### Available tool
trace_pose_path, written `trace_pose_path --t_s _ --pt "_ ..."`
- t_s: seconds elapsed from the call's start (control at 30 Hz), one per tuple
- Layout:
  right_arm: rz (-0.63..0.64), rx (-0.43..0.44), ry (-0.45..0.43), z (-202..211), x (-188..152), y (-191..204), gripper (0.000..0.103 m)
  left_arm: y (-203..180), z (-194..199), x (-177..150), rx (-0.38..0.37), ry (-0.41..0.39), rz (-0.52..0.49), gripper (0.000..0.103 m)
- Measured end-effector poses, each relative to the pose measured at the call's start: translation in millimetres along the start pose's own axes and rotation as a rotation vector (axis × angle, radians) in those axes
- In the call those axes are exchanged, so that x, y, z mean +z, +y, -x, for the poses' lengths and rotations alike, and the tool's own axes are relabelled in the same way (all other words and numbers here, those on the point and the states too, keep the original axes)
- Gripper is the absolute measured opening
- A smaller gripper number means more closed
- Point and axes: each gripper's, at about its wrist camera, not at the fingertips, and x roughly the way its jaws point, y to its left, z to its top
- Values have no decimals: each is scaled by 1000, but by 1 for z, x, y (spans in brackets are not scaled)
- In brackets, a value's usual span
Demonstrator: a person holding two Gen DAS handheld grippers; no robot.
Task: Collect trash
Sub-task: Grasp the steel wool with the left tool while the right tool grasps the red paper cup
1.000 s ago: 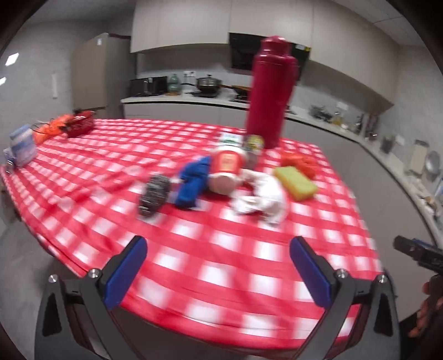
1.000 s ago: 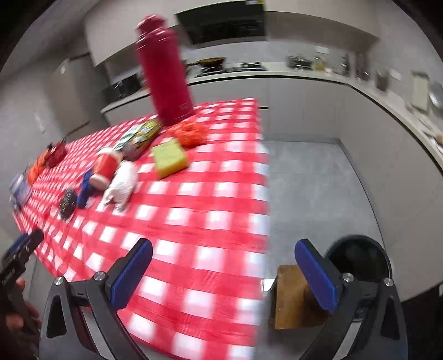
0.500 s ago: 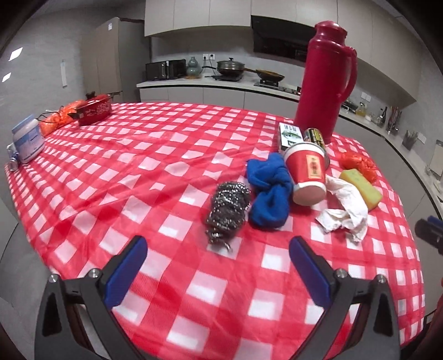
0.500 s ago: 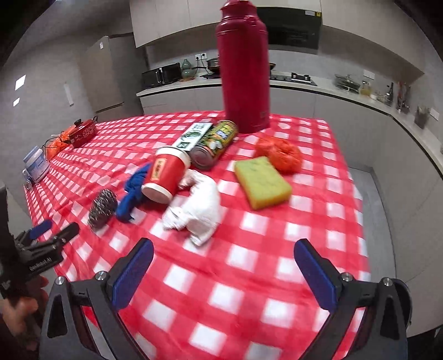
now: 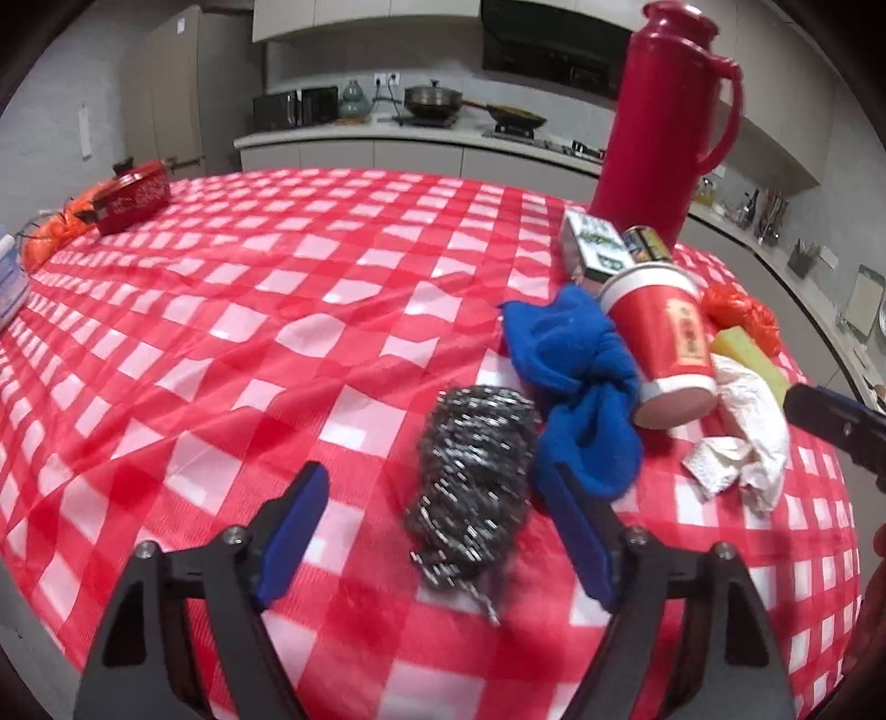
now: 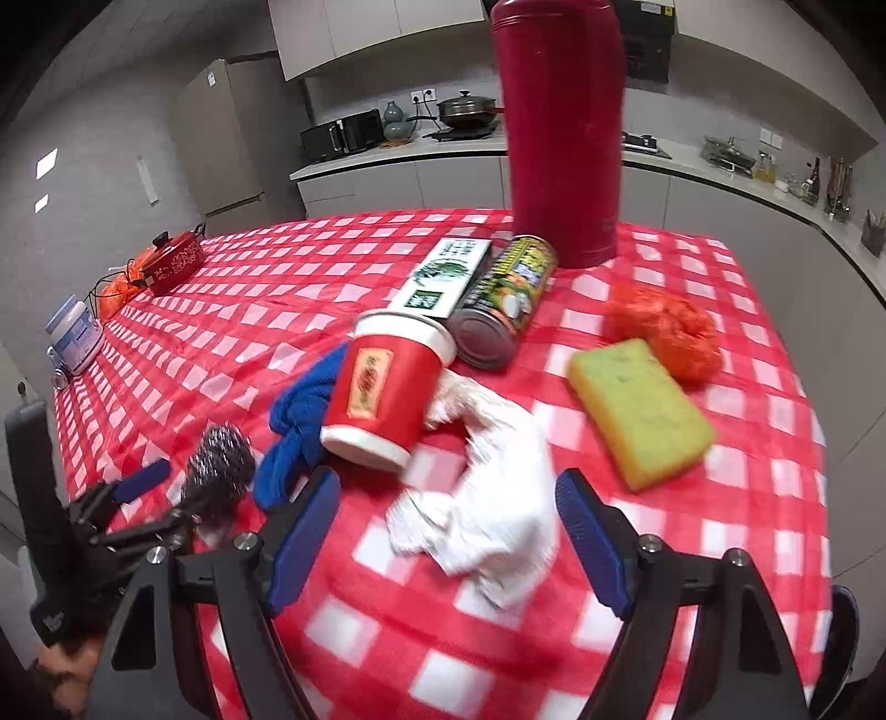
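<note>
A red-and-white checked cloth (image 5: 266,310) covers the near counter (image 6: 847,421). Far behind runs a pale worktop (image 5: 354,133) with grey cabinets (image 6: 376,22) above, a tall fridge (image 6: 221,138) at left, a dark hood (image 5: 548,50) and grey walls (image 5: 66,111).

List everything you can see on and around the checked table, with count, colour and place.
tablecloth: one, red and white check, covering the table
thermos: one, red, upright at far edge
carton: one, white and green, lying before thermos
can: one, green-yellow label, lying beside carton
paper cup: one, red, on its side
cloth: one, blue, left of cup
steel scourer: one, grey, nearest left jaws
tissue: one, white, between right jaws
sponge: one, yellow-green, right
plastic bag: one, orange, behind sponge
small pot: one, red, far left
left gripper: blue pads, closing
right gripper: blue pads, closing
</note>
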Motion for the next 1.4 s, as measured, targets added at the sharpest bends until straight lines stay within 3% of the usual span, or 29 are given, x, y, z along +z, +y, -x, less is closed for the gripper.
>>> trace_pose_path --t_s 0.2,0.4,0.63,0.67,0.7,1.03,1.4 --pt "-7 28 29 -41 21 17 82 13 -10 17 -6 -10 17 61" --pt "-21 43 71 -81 33 25 73 23 -28 33 6 -18 29 60" --pt "-13 16 78 -98 39 28 71 23 -44 41 29 5 22 60" --pt "-8 8 84 -98 39 28 61 22 -44 42 30 4 15 56" --pt "-5 13 87 -99 40 28 61 21 -42 42 27 -1 12 44" --pt "25 10 6 -41 30 21 60 -2 16 35 -7 -80 -15 43" --pt "-18 -27 -53 46 -12 -34 60 -70 63 14 -69 -120 -116 43"
